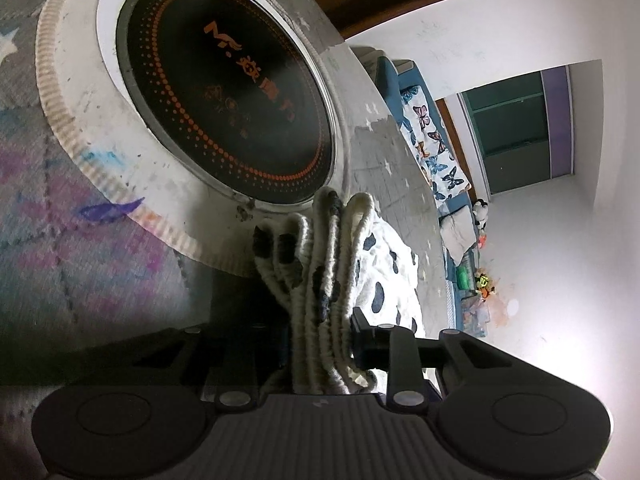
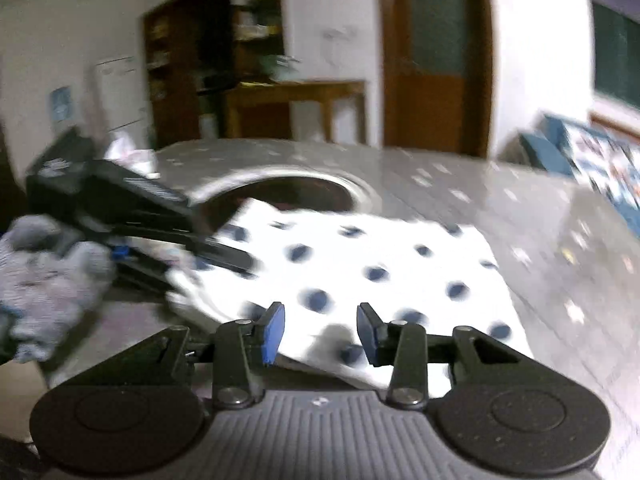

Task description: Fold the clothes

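Left gripper (image 1: pixel 320 344) pinches a thick bunch of folded layers of the white, dark-spotted garment (image 1: pixel 384 276). Right gripper (image 2: pixel 320 330) — jaws spread, nothing between the pads — hangs over the garment's near edge. Garment lies folded on the table (image 2: pixel 520 216), beside the round black cooktop (image 1: pixel 224 96).

A round black cooktop (image 1: pixel 226 108) is set into the star-patterned desk (image 1: pixel 392 172), and a brown wooden door (image 2: pixel 434 56) is seen behind.
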The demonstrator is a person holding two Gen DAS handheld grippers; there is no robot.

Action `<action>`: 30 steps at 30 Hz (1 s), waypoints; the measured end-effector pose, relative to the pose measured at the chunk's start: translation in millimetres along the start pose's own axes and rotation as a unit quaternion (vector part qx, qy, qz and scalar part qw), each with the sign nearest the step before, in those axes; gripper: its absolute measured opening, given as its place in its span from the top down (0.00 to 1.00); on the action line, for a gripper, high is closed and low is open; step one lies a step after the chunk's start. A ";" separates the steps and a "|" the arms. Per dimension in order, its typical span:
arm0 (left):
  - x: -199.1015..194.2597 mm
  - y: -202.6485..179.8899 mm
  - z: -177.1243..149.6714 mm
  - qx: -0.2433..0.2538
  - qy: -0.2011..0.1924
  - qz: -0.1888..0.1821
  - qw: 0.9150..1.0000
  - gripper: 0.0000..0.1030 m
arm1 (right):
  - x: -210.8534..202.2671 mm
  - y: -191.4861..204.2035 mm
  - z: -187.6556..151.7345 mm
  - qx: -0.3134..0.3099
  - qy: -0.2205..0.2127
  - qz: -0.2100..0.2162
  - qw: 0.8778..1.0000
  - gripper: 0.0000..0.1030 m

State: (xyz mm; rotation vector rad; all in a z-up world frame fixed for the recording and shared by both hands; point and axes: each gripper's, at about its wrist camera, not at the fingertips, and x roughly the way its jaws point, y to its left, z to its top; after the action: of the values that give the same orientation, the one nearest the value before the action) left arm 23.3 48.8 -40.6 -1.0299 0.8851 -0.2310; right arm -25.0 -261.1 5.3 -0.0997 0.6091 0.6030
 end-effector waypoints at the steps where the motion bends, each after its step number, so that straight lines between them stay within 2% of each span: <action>1: 0.4 -0.1 0.3 0.000 0.000 0.000 1.000 0.70 | 0.9 -9.9 -2.8 0.014 0.007 -0.011 1.000 0.62; 3: 1.8 -0.5 1.0 0.002 0.000 0.001 1.000 0.70 | 2.7 -29.0 -8.0 0.040 0.020 -0.034 0.998 0.62; 8: 5.4 -4.4 1.4 0.012 0.001 0.007 1.000 0.70 | 5.4 -48.5 2.1 0.040 0.025 -0.070 0.996 0.62; 12: 7.9 -6.1 2.4 0.015 0.001 0.008 1.000 0.70 | 25.3 -48.5 28.2 0.027 0.017 -0.053 0.998 0.62; 17: 7.2 -4.3 2.9 0.016 0.004 0.007 1.000 0.70 | 68.8 -46.0 51.8 0.017 0.041 -0.024 0.999 0.63; 23: 5.0 -1.2 4.2 0.016 0.007 0.003 1.000 0.70 | 112.5 -59.0 66.5 0.018 0.064 -0.057 0.996 0.63; 26: 4.3 -1.2 5.2 0.017 0.008 0.005 1.000 0.70 | 113.2 -68.6 73.3 0.029 0.051 -0.074 0.996 0.63; 30: 3.5 -1.5 6.6 0.019 0.010 0.007 1.000 0.70 | 100.9 -92.2 73.6 0.072 0.042 -0.075 0.994 0.63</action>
State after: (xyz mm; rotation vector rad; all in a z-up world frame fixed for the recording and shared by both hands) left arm 30.7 50.3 -39.8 -0.9866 0.9024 -0.2464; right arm 130.0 -267.2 1.0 -0.0343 0.7186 0.4093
